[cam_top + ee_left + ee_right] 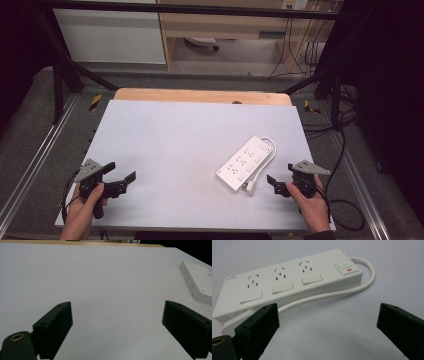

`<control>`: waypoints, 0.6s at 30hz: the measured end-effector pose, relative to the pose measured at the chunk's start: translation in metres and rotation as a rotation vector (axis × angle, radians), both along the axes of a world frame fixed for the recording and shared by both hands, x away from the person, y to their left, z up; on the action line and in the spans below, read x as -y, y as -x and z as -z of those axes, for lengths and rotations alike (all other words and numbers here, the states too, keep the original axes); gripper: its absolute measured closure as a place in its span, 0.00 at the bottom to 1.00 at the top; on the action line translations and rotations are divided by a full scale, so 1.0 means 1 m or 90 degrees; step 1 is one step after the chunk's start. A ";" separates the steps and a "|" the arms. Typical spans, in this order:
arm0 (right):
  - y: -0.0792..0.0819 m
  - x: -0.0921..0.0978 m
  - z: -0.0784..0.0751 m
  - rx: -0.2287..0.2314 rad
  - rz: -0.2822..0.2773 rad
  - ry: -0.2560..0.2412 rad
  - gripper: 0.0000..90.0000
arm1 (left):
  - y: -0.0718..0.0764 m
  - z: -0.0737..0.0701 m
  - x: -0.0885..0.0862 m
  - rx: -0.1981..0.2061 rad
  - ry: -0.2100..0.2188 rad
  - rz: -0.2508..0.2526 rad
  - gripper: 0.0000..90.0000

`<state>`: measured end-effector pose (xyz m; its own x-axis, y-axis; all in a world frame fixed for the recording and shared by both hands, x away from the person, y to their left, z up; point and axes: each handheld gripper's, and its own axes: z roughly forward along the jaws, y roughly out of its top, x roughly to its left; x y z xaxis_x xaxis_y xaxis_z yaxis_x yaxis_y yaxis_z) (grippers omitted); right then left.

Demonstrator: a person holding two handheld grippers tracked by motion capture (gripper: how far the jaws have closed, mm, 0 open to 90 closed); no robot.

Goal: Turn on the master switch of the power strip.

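A white power strip lies at an angle on the white tabletop, right of the middle. Its white cable loops round the far end, and the plug rests by the near end. My right gripper is held open just right of the plug, nothing between its jaws. In the right gripper view the power strip and its cable lie just ahead of my open right gripper. At the front left, my left gripper is open and empty. Ahead of my left gripper, the power strip lies far right.
A strip of wooden table shows beyond the white top. Black frame legs stand at both far corners. Cables trail on the floor to the right. A white cabinet and a wooden shelf stand at the back.
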<state>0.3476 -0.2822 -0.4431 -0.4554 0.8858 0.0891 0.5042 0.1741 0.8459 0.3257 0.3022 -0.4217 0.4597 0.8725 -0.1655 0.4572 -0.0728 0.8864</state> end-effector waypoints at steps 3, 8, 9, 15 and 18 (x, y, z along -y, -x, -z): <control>-0.001 0.000 -0.004 0.009 0.003 -0.010 0.05 | 0.000 0.000 0.002 0.000 -0.008 0.004 0.10; 0.001 0.001 -0.008 0.013 0.005 -0.022 0.04 | 0.001 0.000 0.006 -0.004 -0.027 0.007 0.10; 0.001 0.001 -0.009 0.015 0.008 -0.024 0.05 | 0.001 0.000 0.006 -0.006 -0.030 0.010 0.10; 0.002 0.003 -0.024 0.033 0.015 -0.045 0.06 | 0.001 0.001 0.008 -0.015 -0.034 0.007 0.09; 0.003 0.005 -0.033 0.036 0.028 -0.049 0.06 | 0.001 0.001 0.008 -0.015 -0.033 0.007 0.09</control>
